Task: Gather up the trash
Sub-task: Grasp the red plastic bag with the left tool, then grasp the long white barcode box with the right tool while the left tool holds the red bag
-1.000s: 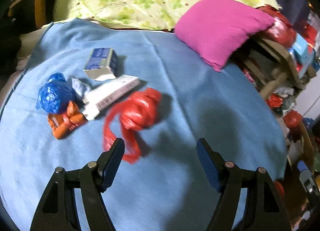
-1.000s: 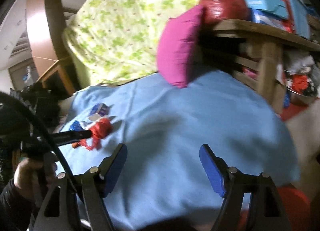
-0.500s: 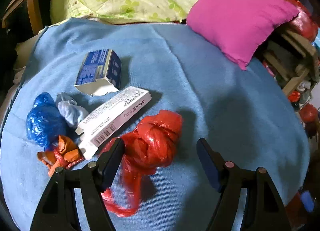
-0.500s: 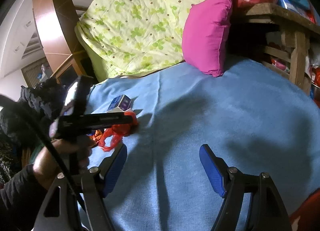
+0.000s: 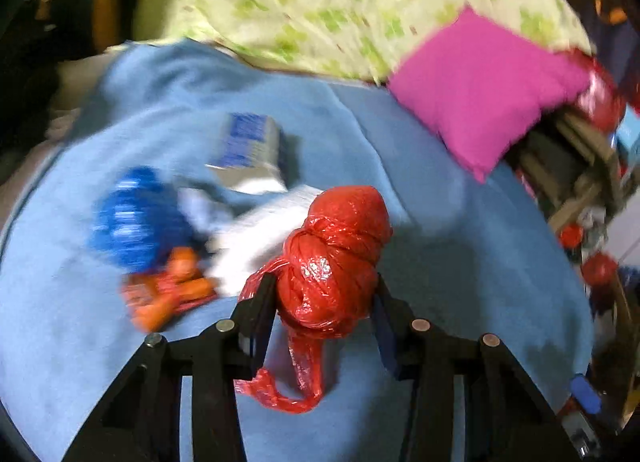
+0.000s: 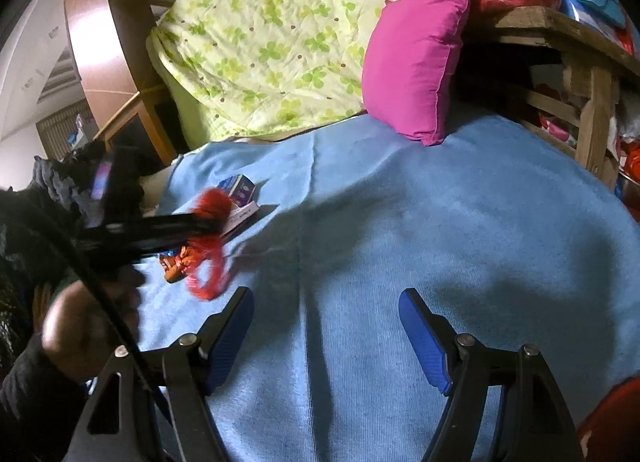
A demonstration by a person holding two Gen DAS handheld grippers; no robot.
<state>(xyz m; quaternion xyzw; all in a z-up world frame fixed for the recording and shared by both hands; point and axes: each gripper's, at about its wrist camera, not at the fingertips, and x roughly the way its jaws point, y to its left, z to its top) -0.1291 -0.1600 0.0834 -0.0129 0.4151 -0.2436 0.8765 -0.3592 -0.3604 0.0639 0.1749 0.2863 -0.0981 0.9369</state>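
Left tongs now clamped on the knotted red plastic bag

Half a second ago they just straddled it wide; right tongs still spread, holding nothing, above the blue blanket.

A bed covered by a light blue blanket carries everything. Ahead and to the left of the left hand-held gripper, a blue box, a white carton, a crumpled blue bag and an orange wrapper lie close together on the blanket. Farther ahead to the right a magenta pillow rests on it, with a green-patterned quilt heaped along the far edge.
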